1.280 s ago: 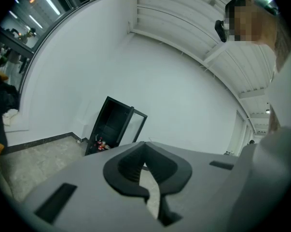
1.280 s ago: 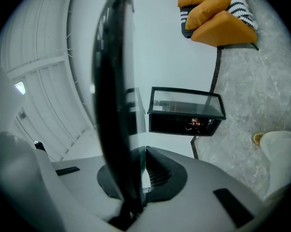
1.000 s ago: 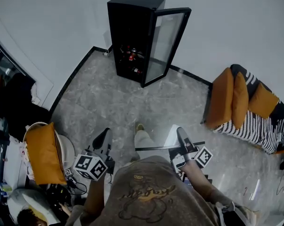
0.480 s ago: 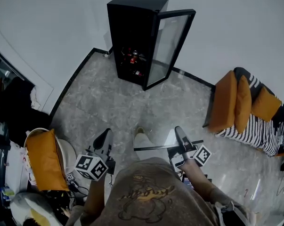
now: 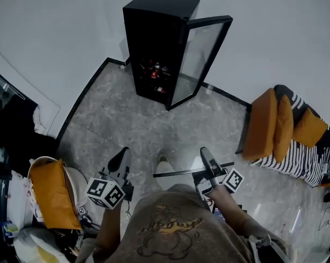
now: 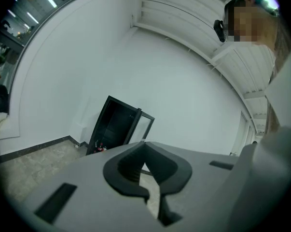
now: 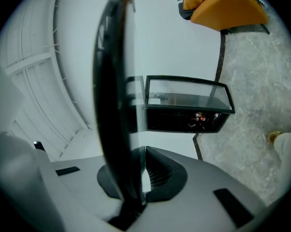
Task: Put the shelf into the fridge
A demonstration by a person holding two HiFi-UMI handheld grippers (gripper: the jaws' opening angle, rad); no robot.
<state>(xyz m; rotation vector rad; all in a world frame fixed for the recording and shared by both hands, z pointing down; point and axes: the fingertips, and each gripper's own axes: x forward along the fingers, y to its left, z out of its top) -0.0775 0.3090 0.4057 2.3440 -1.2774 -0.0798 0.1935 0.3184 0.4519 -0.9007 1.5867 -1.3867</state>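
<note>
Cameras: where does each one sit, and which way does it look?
Head view: on the person's head, looking down at the fridge; shows torso, left claw, right claw.
Left gripper view: on the left claw, along its shut jaws toward the fridge.
Right gripper view: on the right claw, which clamps the shelf.
Shared: the fridge.

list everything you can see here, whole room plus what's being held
fridge: one, black, by the white wall, glass door open
bottles: a few, partly red, low inside the fridge; count unclear
shelf: one, clear glass with a dark edge, held level in front of the person
sofa: one, black and white striped, right side
sofa cushions: three, orange, on the sofa
chair: one, white, lower left
chair cushion: one, orange, on the chair
floor: grey, marbled
shirt: brown, printed, bottom centre
left gripper: grey, jaws together, empty
right gripper: grey, clamped on the shelf's edge
</note>
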